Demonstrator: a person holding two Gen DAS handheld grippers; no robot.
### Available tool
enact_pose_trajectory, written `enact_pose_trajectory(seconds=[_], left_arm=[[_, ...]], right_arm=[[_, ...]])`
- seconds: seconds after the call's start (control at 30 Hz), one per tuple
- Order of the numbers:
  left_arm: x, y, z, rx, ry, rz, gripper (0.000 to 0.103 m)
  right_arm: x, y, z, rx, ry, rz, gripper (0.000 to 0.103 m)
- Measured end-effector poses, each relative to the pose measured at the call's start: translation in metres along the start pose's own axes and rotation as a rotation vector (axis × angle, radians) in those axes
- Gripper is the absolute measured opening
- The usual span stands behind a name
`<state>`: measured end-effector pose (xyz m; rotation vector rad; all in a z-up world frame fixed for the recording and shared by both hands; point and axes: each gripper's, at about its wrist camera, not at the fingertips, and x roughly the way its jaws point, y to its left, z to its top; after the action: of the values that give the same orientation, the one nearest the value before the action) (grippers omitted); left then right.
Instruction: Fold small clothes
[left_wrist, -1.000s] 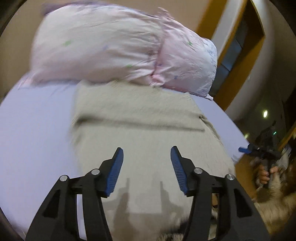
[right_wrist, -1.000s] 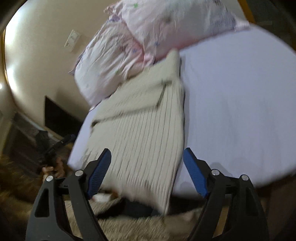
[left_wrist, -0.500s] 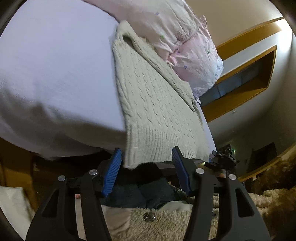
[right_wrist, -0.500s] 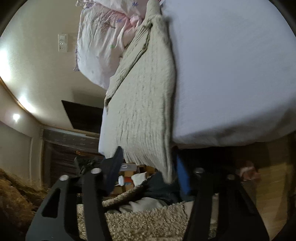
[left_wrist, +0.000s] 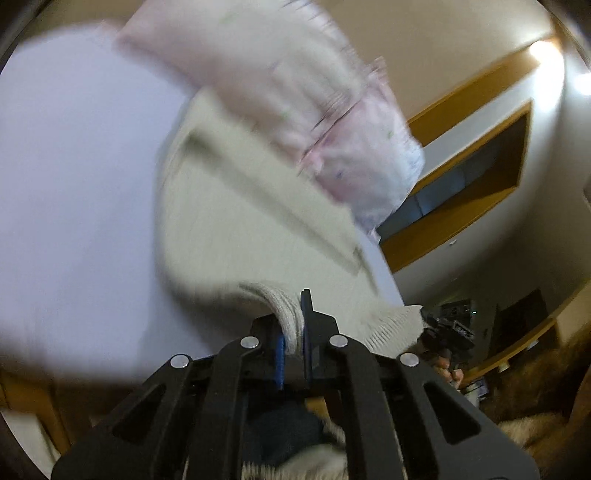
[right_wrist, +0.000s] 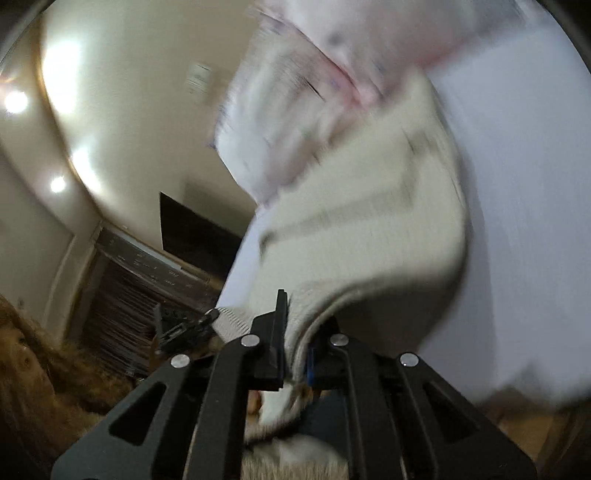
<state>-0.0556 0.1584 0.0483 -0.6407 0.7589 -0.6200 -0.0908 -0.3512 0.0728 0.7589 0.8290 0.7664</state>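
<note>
A cream knitted sweater (left_wrist: 236, 229) lies lengthwise on the bed with its sleeves folded across near the top. My left gripper (left_wrist: 293, 325) is shut on the sweater's ribbed bottom hem at its left corner and lifts it off the bed edge. My right gripper (right_wrist: 295, 332) is shut on the same hem at the right corner of the sweater (right_wrist: 369, 229), also raised. Each gripper shows small in the other's view: the right one (left_wrist: 447, 332), the left one (right_wrist: 181, 325). Both views are motion-blurred.
The sweater rests on a pale lilac bed sheet (left_wrist: 74, 177), also seen in the right wrist view (right_wrist: 524, 206). Two pink pillows (left_wrist: 295, 96) lie at the head of the bed. A shaggy beige rug (right_wrist: 44, 391) covers the floor below the bed edge.
Both grippers were open at the bed edge around the hanging hem. They have since closed on the hem corners and lifted them up over the bed.
</note>
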Motion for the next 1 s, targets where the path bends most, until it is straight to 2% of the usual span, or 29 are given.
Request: enact_pose_trajectory(seconds=[0.1,0.17,0.23,0.27,0.37,0.4,0.47,0.53,0.57,0.6,0.63,0.7,0.77,0.87,1.0], left_arm=[[0.028,-0.022,0.069,0.098,-0.089,0.064,0.006],[0.063,-0.023,0.117,0.092,-0.130,0.111,0.006],[0.098,-0.017,0.152,0.068,-0.155,0.176,0.006],[0.121,-0.010,0.169,0.054,-0.162,0.232,0.006],[0.172,0.026,0.194,-0.034,-0.130,0.363,0.006],[0.182,0.036,0.196,-0.068,-0.109,0.370,0.006],[0.190,0.049,0.196,-0.109,-0.087,0.358,0.007],[0.183,0.049,0.194,-0.087,-0.087,0.327,0.008],[0.175,0.048,0.192,-0.081,-0.079,0.317,0.012],[0.168,0.048,0.191,-0.078,-0.081,0.316,0.026],[0.158,0.046,0.191,-0.068,-0.098,0.317,0.048],[0.135,0.046,0.187,-0.042,-0.156,0.347,0.076],[0.121,0.053,0.183,-0.045,-0.158,0.395,0.077],[0.123,0.074,0.178,-0.109,-0.085,0.428,0.073],[0.137,0.092,0.165,-0.167,-0.003,0.406,0.069]], right_arm=[[0.012,0.018,0.059,-0.098,-0.117,-0.057,0.007],[0.031,0.014,0.100,-0.102,-0.198,-0.113,0.007],[0.052,-0.002,0.130,-0.057,-0.245,-0.157,0.007],[0.070,-0.019,0.149,-0.016,-0.267,-0.211,0.007],[0.115,-0.068,0.179,0.117,-0.252,-0.350,0.009],[0.125,-0.078,0.183,0.144,-0.227,-0.377,0.013],[0.141,-0.091,0.188,0.170,-0.196,-0.452,0.030],[0.139,-0.089,0.189,0.142,-0.235,-0.497,0.077],[0.133,-0.086,0.187,0.125,-0.276,-0.499,0.084],[0.123,-0.079,0.183,0.101,-0.338,-0.490,0.089],[0.115,-0.073,0.180,0.077,-0.375,-0.466,0.091],[0.106,-0.068,0.176,0.036,-0.398,-0.415,0.094],[0.101,-0.069,0.170,0.006,-0.410,-0.387,0.095],[0.106,-0.076,0.167,0.026,-0.379,-0.377,0.095],[0.114,-0.077,0.173,0.032,-0.336,-0.364,0.095]])
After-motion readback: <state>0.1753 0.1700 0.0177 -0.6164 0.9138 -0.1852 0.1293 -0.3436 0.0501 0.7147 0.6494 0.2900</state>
